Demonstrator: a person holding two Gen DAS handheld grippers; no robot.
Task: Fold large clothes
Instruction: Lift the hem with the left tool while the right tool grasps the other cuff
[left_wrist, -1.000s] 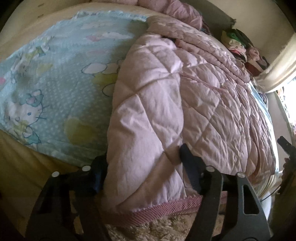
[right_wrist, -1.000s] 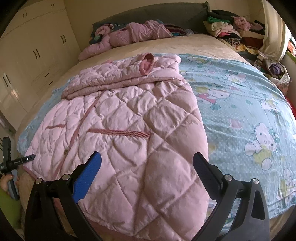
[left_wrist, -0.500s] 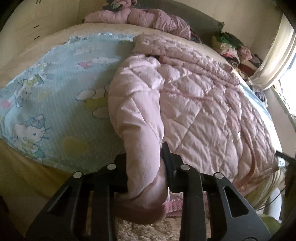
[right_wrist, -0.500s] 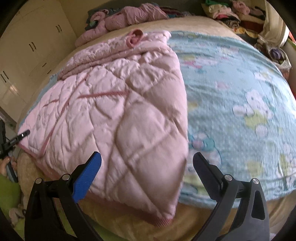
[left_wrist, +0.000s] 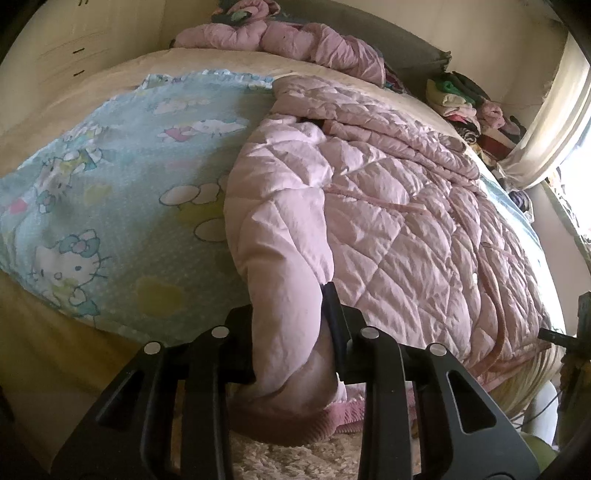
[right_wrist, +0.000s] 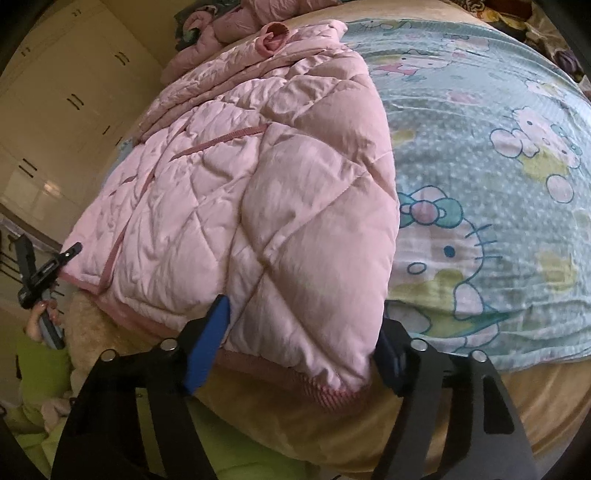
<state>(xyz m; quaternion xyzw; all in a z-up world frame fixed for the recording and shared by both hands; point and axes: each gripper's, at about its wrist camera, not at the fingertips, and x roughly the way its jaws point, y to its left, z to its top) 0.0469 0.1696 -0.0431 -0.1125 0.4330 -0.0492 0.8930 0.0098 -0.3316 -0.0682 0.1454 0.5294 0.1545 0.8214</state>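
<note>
Pink quilted jacket (left_wrist: 388, 206) on bed, left hand-held gripper (left_wrist: 291, 328) clamping hem corner, right hand-held gripper (right_wrist: 299, 339) closing around other corner.

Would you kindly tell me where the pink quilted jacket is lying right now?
In both wrist views the pink quilted jacket lies spread on the bed's cartoon-print blue sheet, its ribbed hem at the near edge.

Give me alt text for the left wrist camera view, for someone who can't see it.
The left gripper is clamped on a bunched bottom corner of a pink quilted jacket at the foot of a bed. The jacket lies spread over a pale blue cartoon-cat blanket, with clothes heaped near the headboard.
</note>
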